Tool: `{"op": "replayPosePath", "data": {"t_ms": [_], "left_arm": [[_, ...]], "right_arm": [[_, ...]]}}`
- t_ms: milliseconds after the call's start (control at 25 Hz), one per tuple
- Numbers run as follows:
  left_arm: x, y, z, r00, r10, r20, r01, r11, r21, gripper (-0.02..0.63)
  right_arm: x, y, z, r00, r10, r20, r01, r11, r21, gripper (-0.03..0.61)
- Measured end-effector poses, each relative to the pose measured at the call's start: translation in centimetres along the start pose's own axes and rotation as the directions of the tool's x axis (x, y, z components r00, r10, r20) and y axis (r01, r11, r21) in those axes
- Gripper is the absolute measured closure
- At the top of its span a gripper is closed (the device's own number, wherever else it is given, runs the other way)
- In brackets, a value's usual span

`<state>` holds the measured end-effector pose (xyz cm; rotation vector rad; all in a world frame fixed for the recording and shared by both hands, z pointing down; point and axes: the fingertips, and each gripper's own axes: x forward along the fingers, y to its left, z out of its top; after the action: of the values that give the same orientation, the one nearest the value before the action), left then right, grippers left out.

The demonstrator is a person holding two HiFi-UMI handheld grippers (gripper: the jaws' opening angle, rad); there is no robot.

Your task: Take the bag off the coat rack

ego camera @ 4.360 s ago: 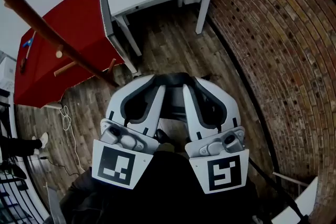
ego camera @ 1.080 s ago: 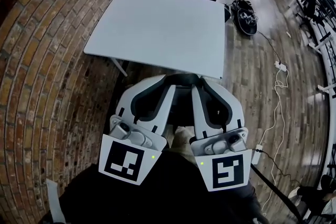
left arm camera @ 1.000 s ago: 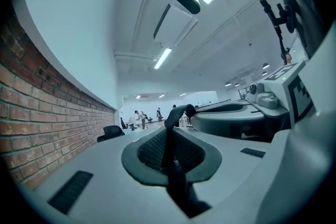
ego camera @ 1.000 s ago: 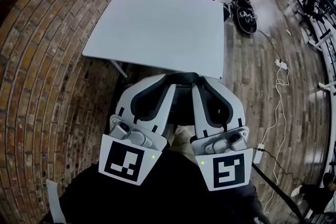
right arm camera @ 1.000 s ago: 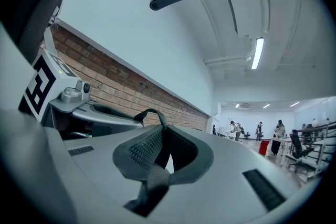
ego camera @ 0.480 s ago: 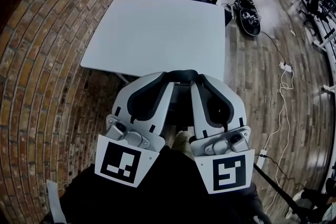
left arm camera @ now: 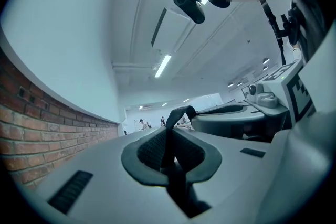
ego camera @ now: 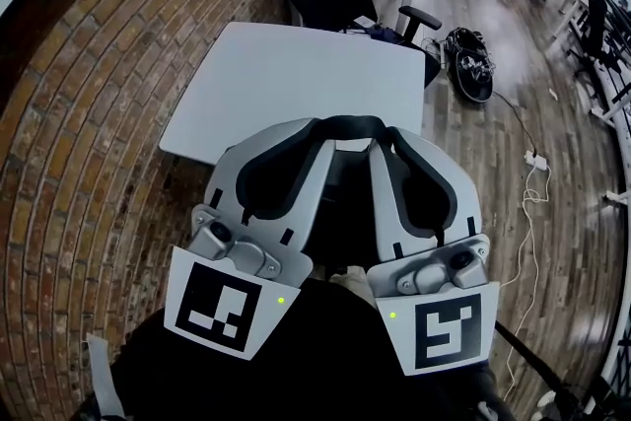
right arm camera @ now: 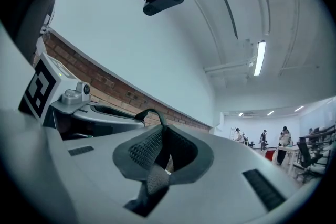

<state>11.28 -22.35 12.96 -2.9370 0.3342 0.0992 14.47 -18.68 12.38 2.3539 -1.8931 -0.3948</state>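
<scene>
Left gripper (left arm camera: 169, 140) is pinching the bag's strap (left arm camera: 180, 112), jaws narrow and pressing on it. Right gripper (right arm camera: 160, 145) is clamping it too. The strap is bridging from one pair of jaws to the other, with the table (ego camera: 296, 79) beyond them.

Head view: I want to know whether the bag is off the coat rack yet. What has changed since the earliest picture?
The coat rack has left the view: the person has turned, with the brick wall now at left and a white table ahead. In the last second the left gripper and right gripper rose toward the camera. Unchanged: both stay side by side, shut on the black strap.
</scene>
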Motion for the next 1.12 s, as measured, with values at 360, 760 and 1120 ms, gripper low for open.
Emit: {"op": "replayPosePath", "data": {"t_ms": [360,760,1120], "left_arm": [[4.7,1.8,2.0,0.999,0.019,0.049,-0.019,1.000,0.014,0.575],[11.7,3.9,-2.9,0.997,0.077,0.027,-0.076,0.997,-0.026,0.575],[15.2,6.1,-4.0,0.993,0.115,0.017,-0.114,0.993,-0.026,0.575]], "right_arm": [[3.6,-3.9,1.3,0.999,0.023,0.040,-0.022,0.999,-0.033,0.545],[8.9,-8.4,-4.2,0.998,0.047,0.033,-0.046,0.998,-0.046,0.543],[12.6,-10.3,-5.5,0.996,0.083,0.041,-0.080,0.994,-0.075,0.541]]}}
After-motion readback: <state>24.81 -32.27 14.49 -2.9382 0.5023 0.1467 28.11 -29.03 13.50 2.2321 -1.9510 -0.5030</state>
